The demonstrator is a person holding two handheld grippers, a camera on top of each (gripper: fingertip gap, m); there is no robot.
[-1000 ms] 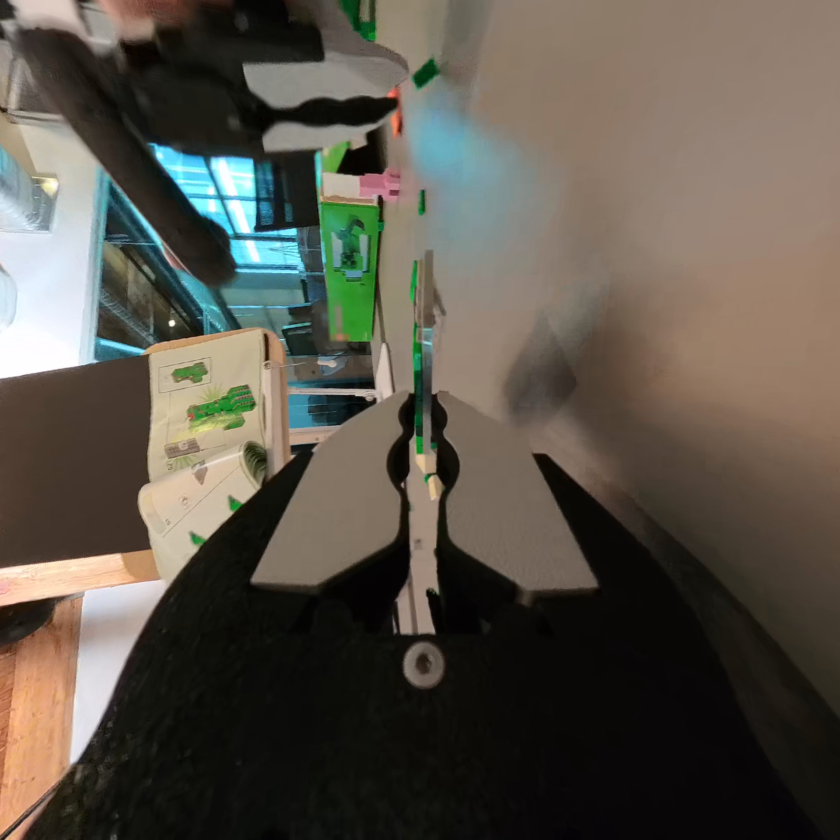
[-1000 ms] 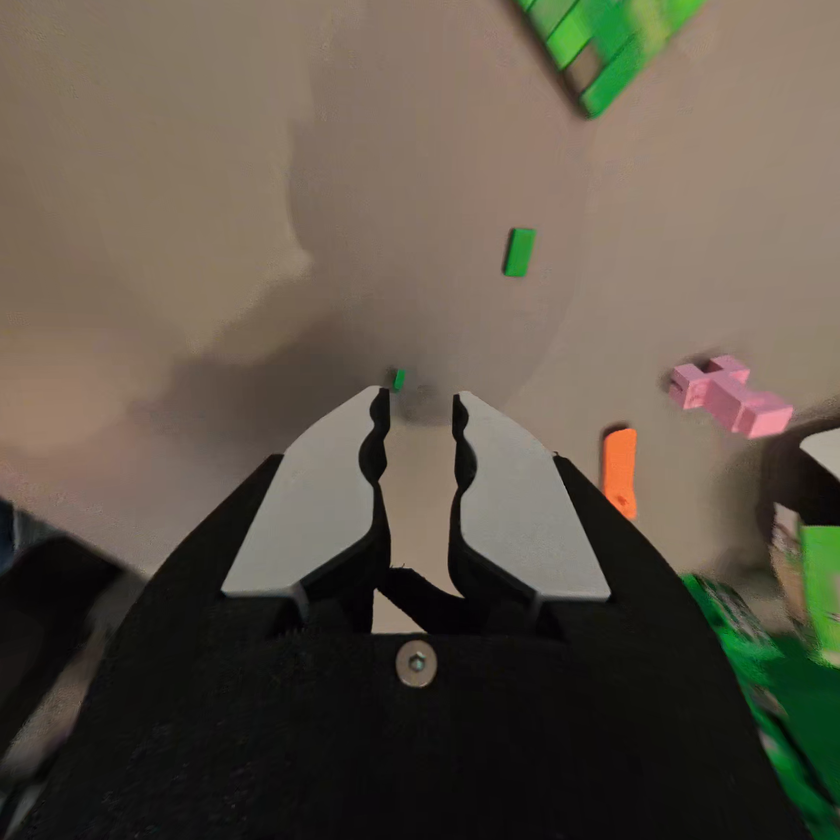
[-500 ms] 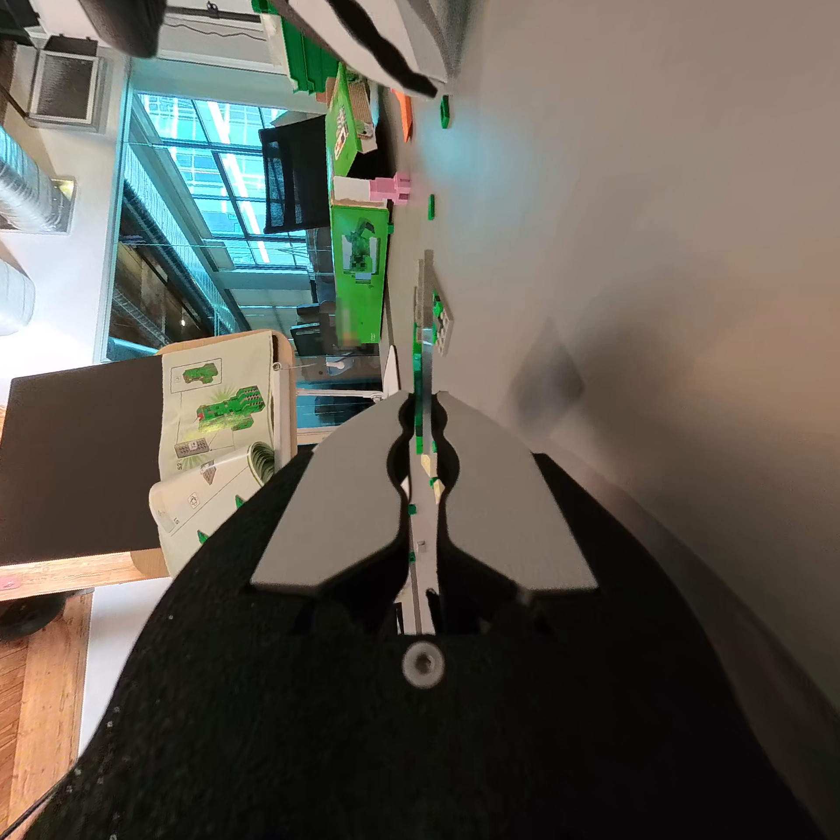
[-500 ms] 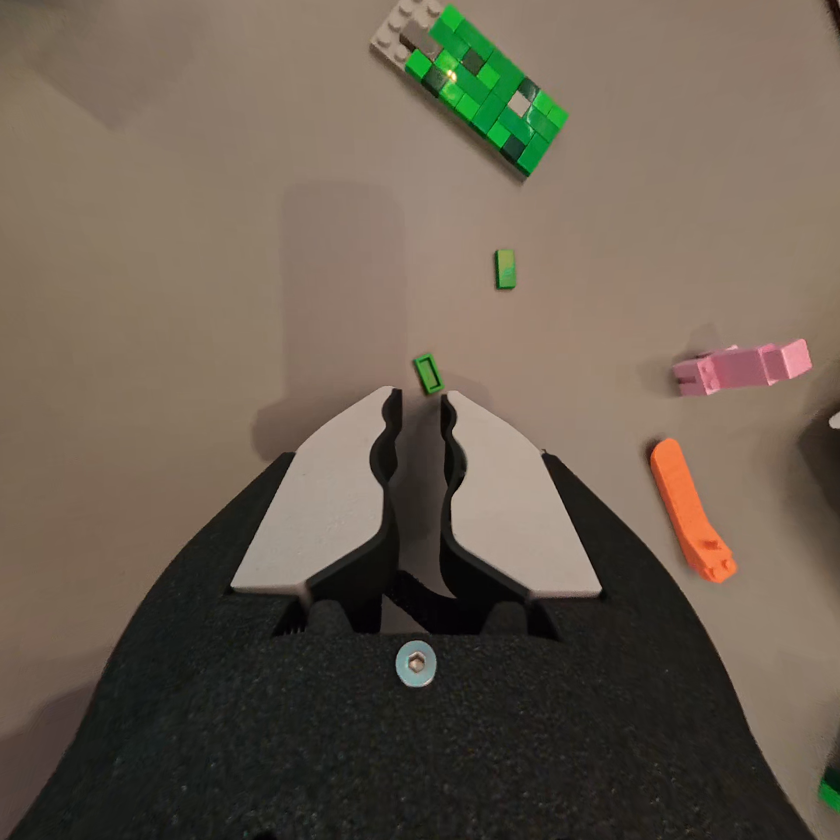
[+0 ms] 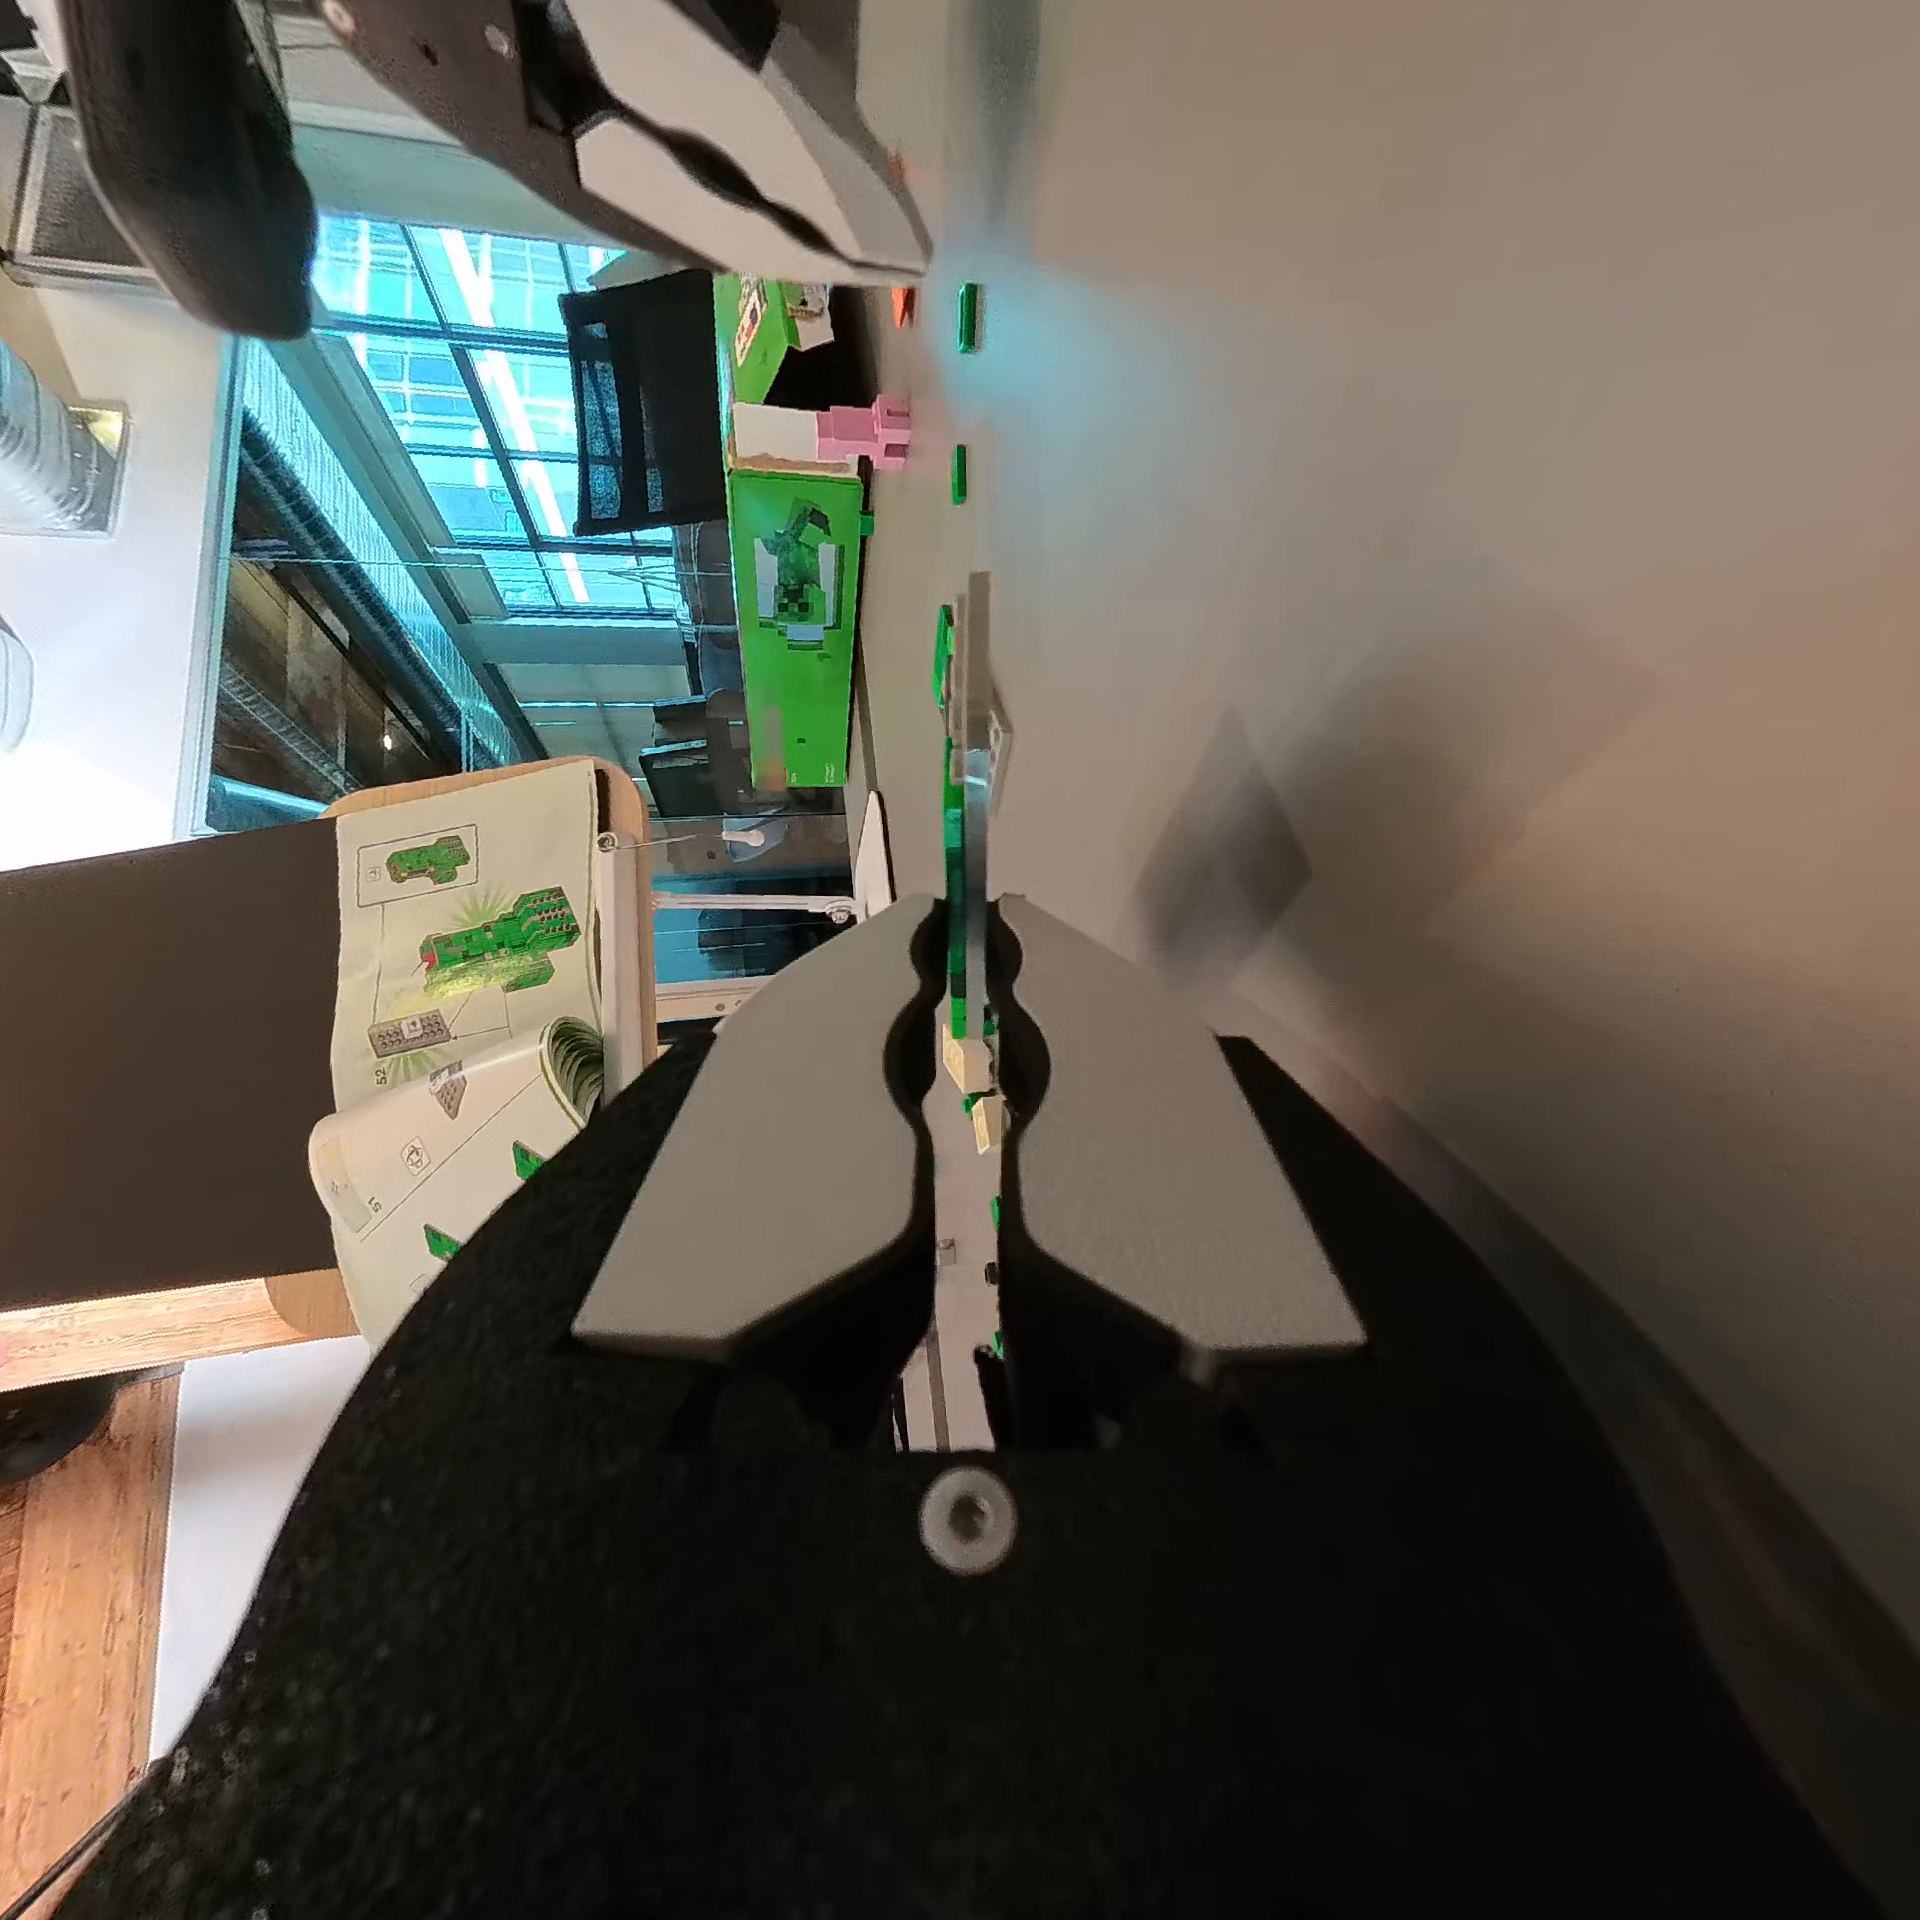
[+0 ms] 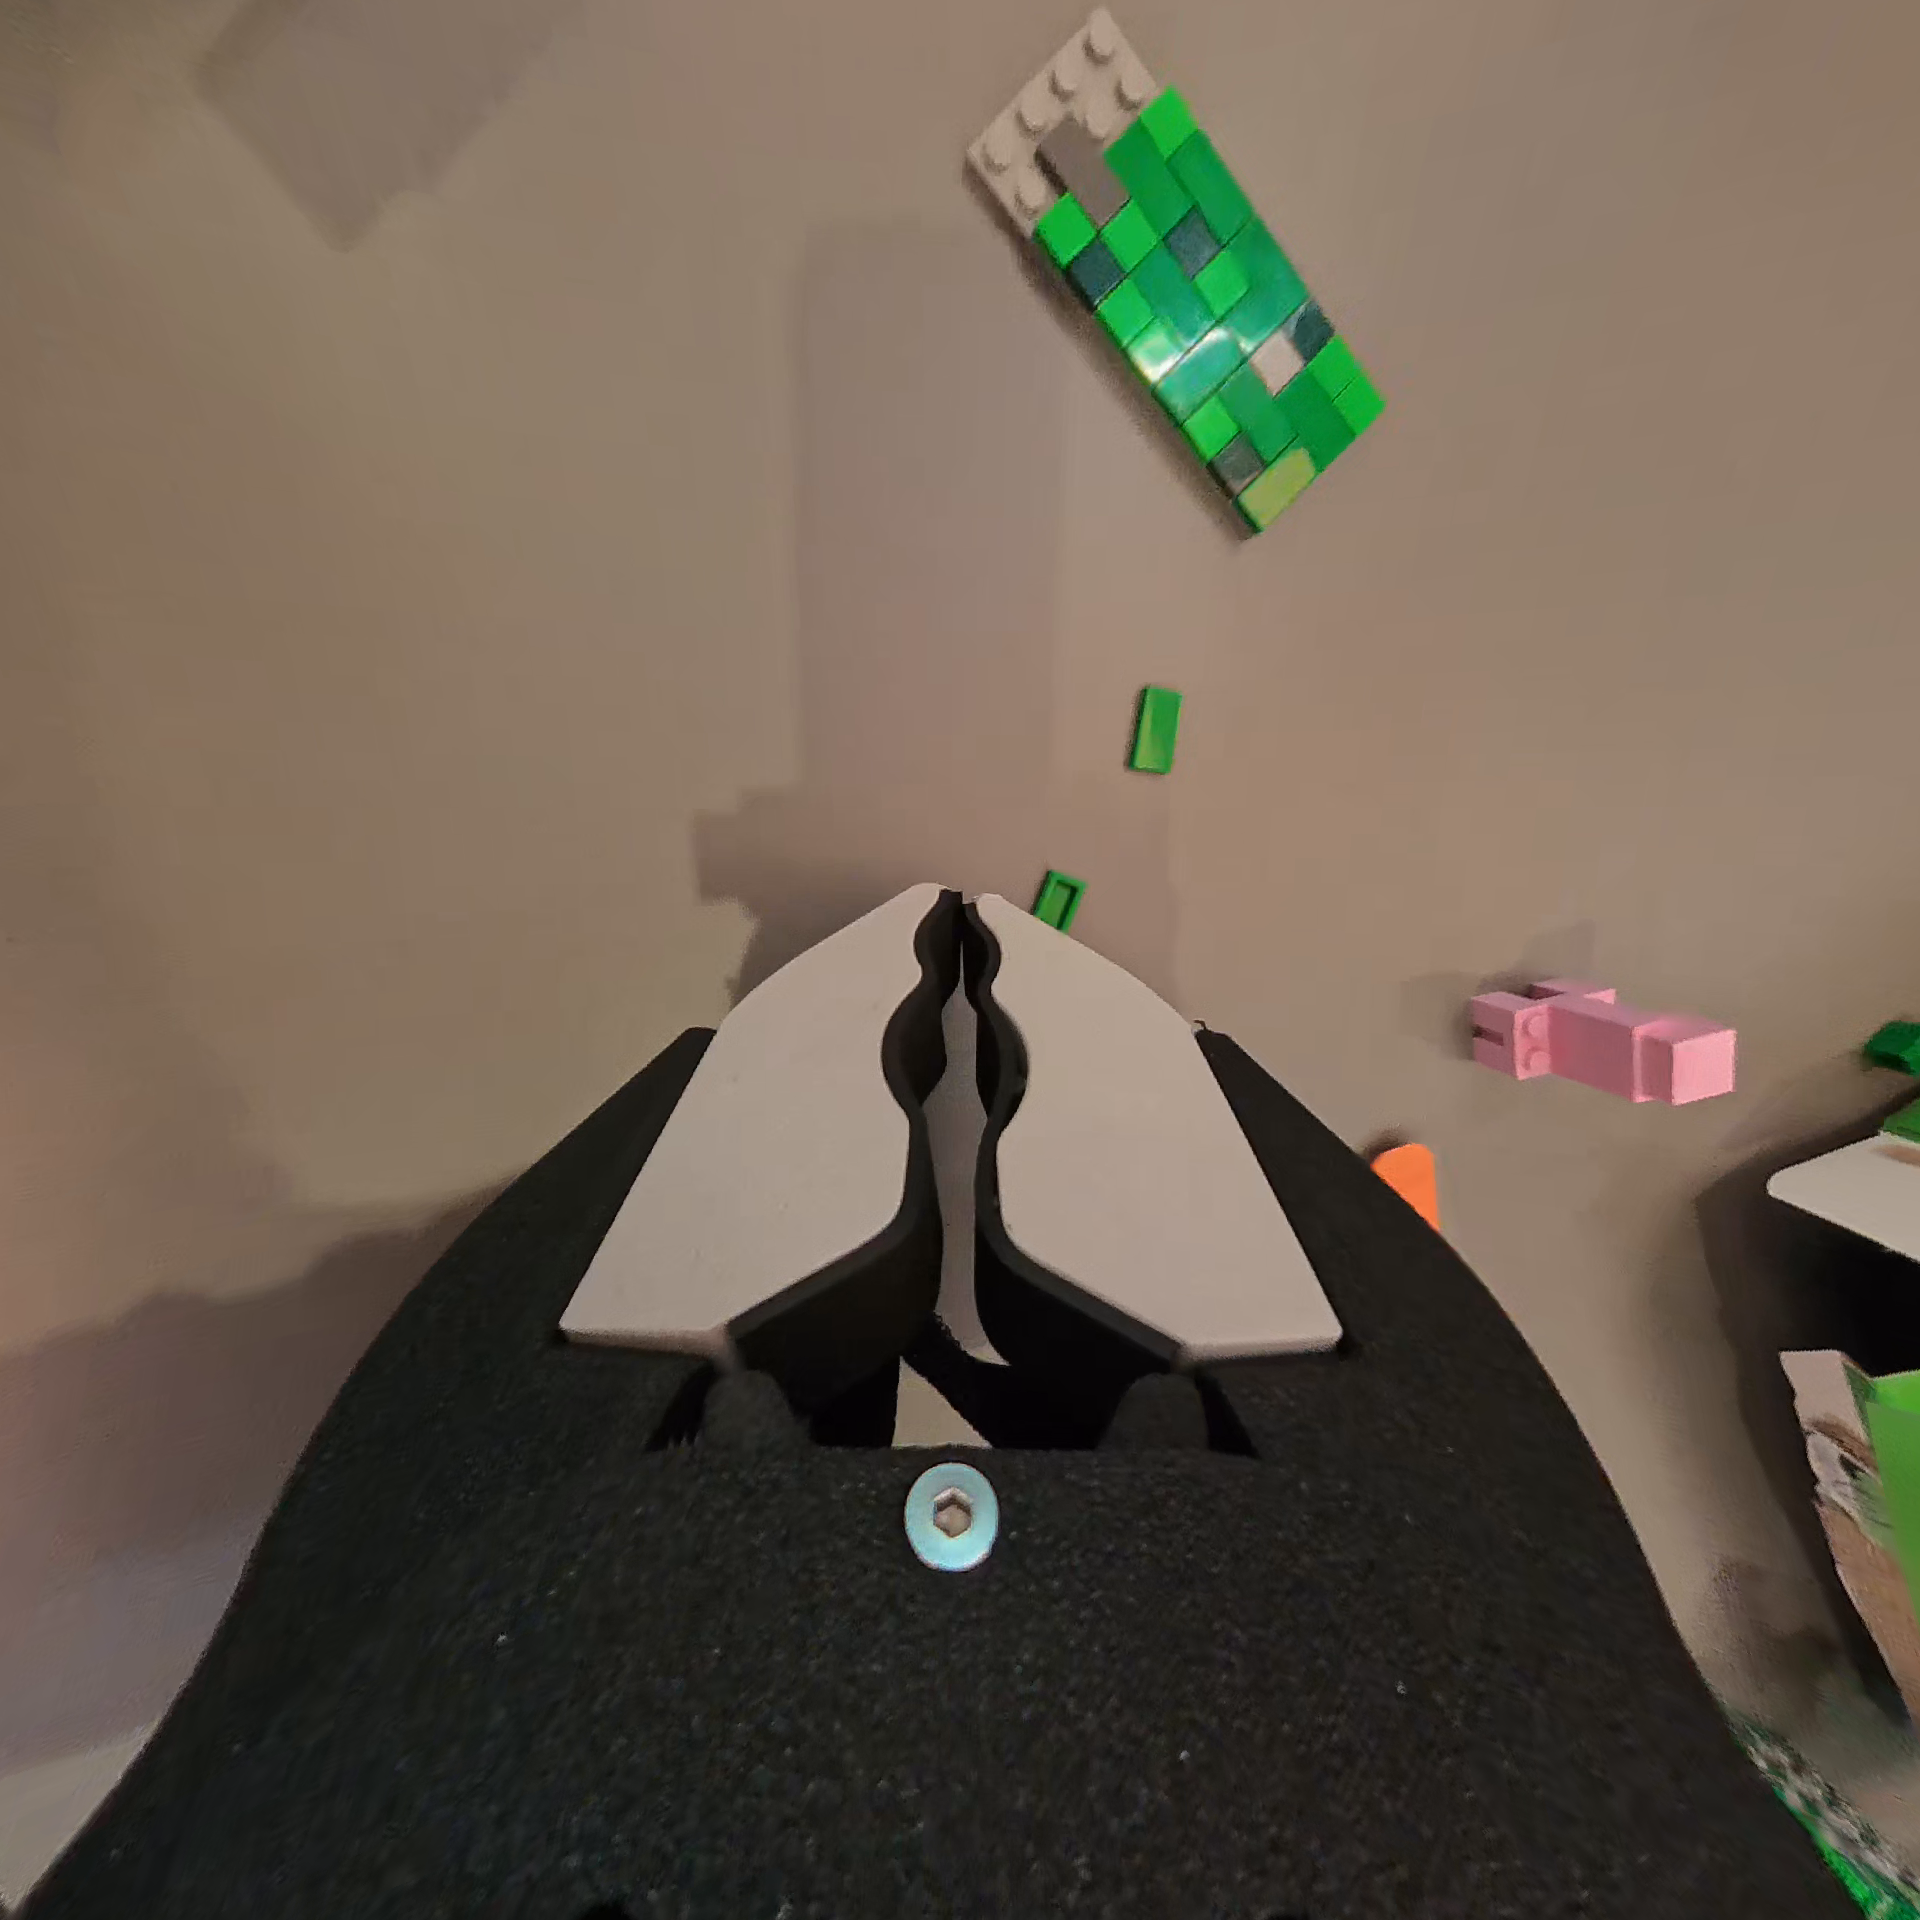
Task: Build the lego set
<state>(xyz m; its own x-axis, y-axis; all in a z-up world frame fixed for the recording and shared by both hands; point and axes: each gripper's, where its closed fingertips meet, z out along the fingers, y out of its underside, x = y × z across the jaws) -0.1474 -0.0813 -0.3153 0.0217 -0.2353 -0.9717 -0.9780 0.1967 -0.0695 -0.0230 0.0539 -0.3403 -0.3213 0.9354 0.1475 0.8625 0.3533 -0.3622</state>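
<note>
My left gripper is shut on a thin grey plate covered with green tiles. I see the plate edge-on, held off the table. My right gripper is shut with its pads together and nothing between them. A small green tile lies on the table just right of its right fingertip. A second green tile lies farther ahead. Another grey plate with green tiles lies flat beyond that. The right gripper also shows at the top of the left wrist view, close to a green tile.
A pink brick figure and an orange piece lie to the right. A green box stands at the table's far side. An open instruction booklet stands on a wooden holder.
My right gripper's jaws closed from open to fully shut. The small green tile that lay just ahead of them now lies outside, beside the right fingertip: the pads came together on air. The left grasp is unchanged.
</note>
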